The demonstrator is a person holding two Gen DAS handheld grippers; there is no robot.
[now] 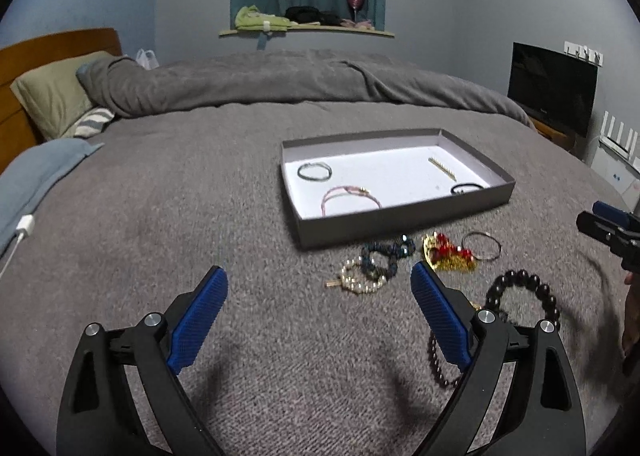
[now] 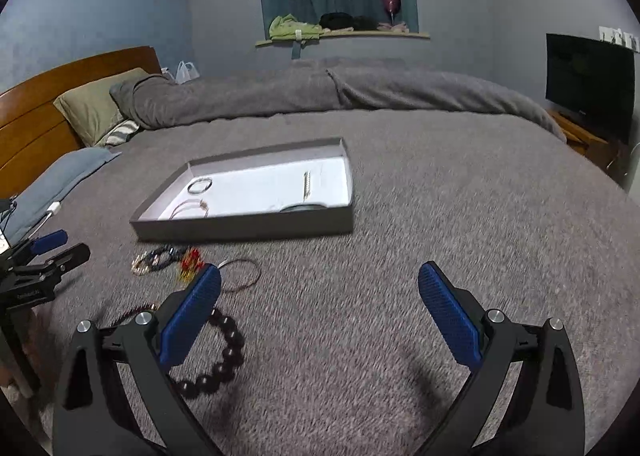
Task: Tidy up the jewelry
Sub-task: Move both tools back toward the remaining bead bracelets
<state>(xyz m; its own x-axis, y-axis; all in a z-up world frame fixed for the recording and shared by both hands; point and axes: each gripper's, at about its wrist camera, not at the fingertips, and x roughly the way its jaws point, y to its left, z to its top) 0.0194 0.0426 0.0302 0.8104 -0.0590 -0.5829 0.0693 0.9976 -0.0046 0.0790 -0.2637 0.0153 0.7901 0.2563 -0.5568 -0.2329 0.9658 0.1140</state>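
A shallow grey box [image 1: 404, 221] [image 2: 244, 223] with a white floor lies on the grey bed. It holds a dark ring bracelet [image 1: 314, 171], a pink cord bracelet [image 1: 348, 197], a gold bar piece [image 1: 442, 168] and a black hair tie [image 1: 466, 188]. In front of it lie a pearl and blue bead bracelet [image 1: 370, 270], a red and gold piece [image 1: 450, 254], a thin bangle [image 1: 482, 246] [image 2: 242, 274] and a large dark bead bracelet [image 1: 524, 288] [image 2: 224, 352]. My left gripper [image 1: 320, 284] is open and empty above the blanket. My right gripper [image 2: 320, 284] is open and empty.
Grey blanket [image 1: 240, 215] covers the bed, with pillows [image 1: 52, 103] and a wooden headboard at the left. A white charger and cable [image 1: 22, 230] lie at the left edge. A TV [image 1: 552, 91] stands at the right. The other gripper shows at each view's side.
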